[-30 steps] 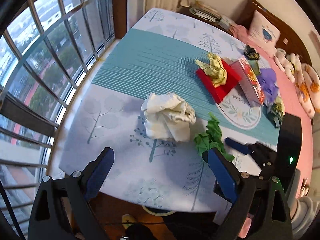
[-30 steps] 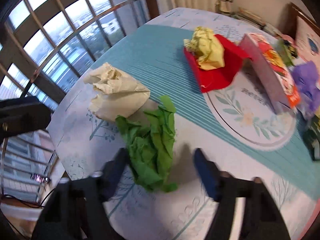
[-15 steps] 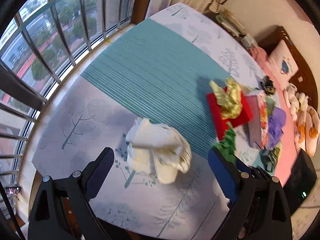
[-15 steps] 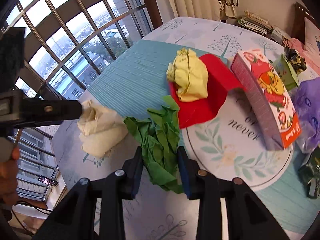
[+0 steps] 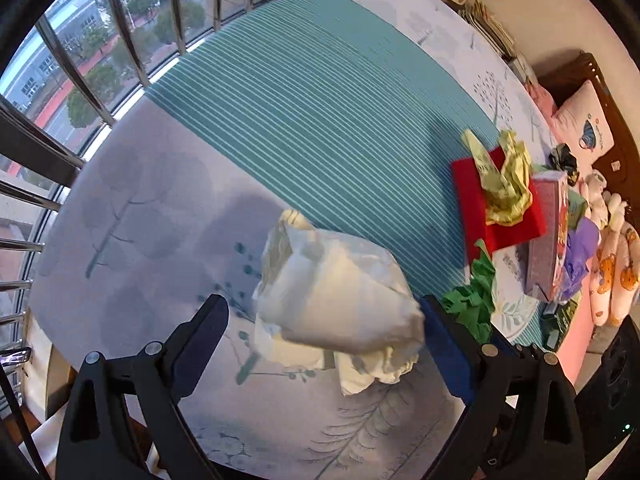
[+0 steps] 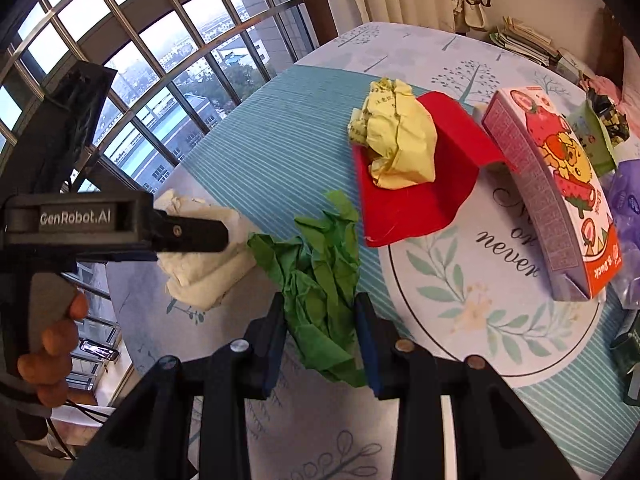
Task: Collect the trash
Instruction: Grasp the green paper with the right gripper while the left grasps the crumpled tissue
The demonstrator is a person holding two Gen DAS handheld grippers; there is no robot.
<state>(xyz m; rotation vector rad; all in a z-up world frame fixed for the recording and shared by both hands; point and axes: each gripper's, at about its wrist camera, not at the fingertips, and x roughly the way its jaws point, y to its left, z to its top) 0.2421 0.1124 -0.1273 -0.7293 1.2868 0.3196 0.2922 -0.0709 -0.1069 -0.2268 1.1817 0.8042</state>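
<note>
Between the fingers of the right claw [image 6: 320,340] sits a wad of green paper [image 6: 316,276], matt and sharply creased like crepe. The claw itself looks like matt black plastic, with small shiny metal screws at its joints and blue pads inside the fingers. Left of it, the left claw [image 5: 324,332] of the same matt black plastic frames a crumpled white paper [image 5: 336,304], soft and dull, tissue-like. Beyond the right claw lie a smooth red sheet [image 6: 420,196] and on it a wrinkled yellow paper ball [image 6: 396,144]; to the right a glossy printed cardboard box [image 6: 556,196]. The counter [image 6: 280,152] wears a smooth printed cloth.
</note>
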